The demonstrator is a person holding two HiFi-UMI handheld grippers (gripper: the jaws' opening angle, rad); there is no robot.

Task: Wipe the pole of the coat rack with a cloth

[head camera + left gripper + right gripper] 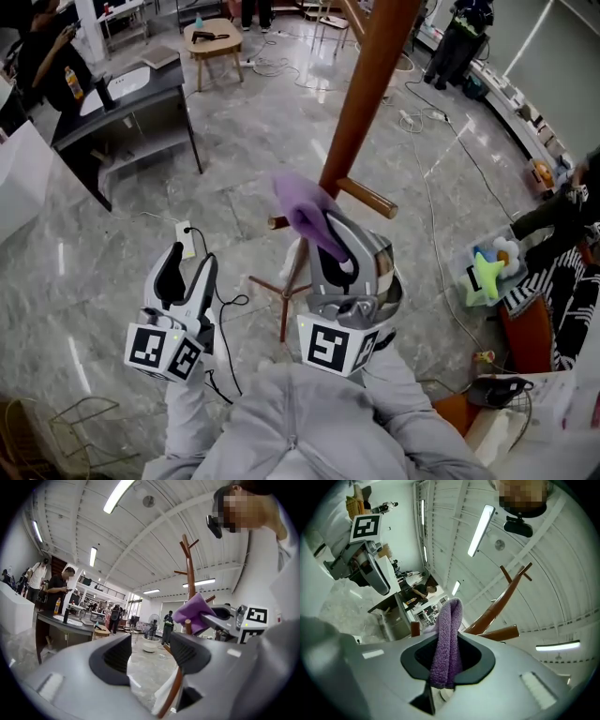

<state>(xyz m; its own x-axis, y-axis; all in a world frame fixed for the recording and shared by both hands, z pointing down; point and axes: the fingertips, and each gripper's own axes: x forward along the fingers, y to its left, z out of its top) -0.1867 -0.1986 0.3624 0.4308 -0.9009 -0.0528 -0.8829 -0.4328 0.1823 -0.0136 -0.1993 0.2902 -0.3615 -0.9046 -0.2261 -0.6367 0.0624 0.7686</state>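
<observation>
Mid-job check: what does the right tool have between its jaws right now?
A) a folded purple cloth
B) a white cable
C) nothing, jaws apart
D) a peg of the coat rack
A: in the right gripper view the right tool is clamped on the purple cloth, which sticks up out of the jaws; the left tool is open and empty.

A large open hall, possibly a lab or workshop, is indicated: loose cables (pixel 269 66) are strewn across polished floor (pixel 244 141), a dark desk (pixel 141 89) is set upper left, and strip lights (pixel 117 496) are mounted overhead.
</observation>
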